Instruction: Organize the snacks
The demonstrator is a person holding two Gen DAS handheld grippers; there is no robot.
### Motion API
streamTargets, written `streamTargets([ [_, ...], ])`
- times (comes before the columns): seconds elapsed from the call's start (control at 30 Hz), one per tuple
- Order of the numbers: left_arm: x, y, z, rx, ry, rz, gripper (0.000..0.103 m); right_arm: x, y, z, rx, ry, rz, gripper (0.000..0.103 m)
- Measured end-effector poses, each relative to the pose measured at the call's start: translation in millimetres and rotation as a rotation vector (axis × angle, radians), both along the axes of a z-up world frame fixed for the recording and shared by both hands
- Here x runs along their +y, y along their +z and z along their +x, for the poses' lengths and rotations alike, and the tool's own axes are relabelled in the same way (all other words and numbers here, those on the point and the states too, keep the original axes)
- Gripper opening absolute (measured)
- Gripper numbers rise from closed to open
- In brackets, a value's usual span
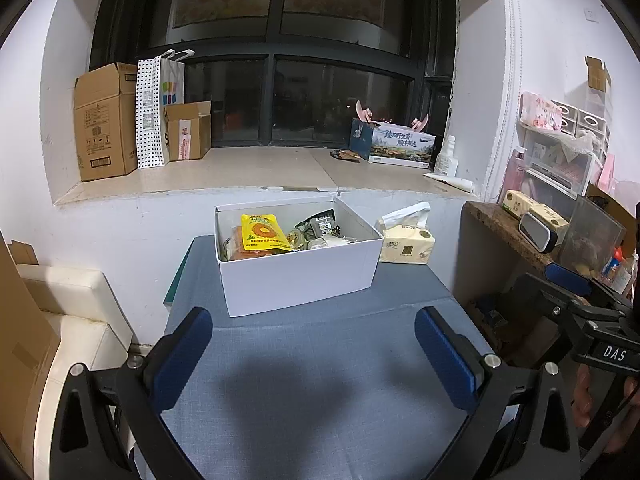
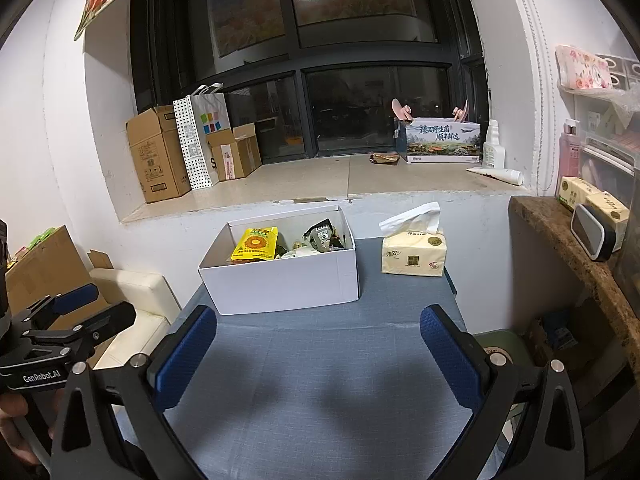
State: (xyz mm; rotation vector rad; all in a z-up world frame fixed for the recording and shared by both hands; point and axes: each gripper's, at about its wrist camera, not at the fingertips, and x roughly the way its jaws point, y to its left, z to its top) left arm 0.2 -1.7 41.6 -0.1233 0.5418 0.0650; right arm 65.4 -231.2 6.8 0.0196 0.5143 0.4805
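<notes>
- While both tools are being held over the blue table (image 1: 320,360), the jaws of the left gripper (image 1: 314,354) are being kept wide apart, and nothing is being gripped between its blue pads (image 1: 182,354).
- The right gripper (image 2: 320,354) is likewise being held wide open and empty, its pads (image 2: 450,360) being seen over bare cloth.
- Each gripper is being glimpsed at the edge of the other's view, off to the side.
- The snacks are being kept in a white box (image 1: 296,276) that is sitting at the far end of the table, well beyond both sets of fingers.
- A yellow pouch (image 1: 263,233) is being propped in the box's left part, with dark packets (image 1: 320,224) being crowded to its right.
- A tissue pack (image 1: 406,240) is being shown just right of the box, on the table.
- Cardboard boxes (image 1: 106,120) and a dotted bag (image 1: 154,108) are being stored on the sill (image 1: 256,172) behind.
</notes>
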Motion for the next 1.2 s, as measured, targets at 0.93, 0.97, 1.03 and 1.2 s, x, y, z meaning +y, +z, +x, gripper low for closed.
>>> streamTargets([
  [0.93,-1.0,-0.5,0.2,0.004,-0.005,0.007,0.103,2.8,-0.3,0.5,0.005,0.009,-0.002,0.103],
  [0.97,-0.9,-0.5,0.2,0.004,-0.005,0.007,0.103,2.1,-0.6,0.4,0.005,0.009,-0.001,0.103],
  [1.03,-1.2,-0.7,0.2,0.004,-0.004,0.007,0.103,2.5,-0.8,0.4,0.004,0.009,-0.001,0.103],
  [1.2,-1.4,-0.4,-0.2,0.006,-0.003,0.008,0.103,2.3,-1.0,-0.1,0.005,0.009,-0.001,0.103],
])
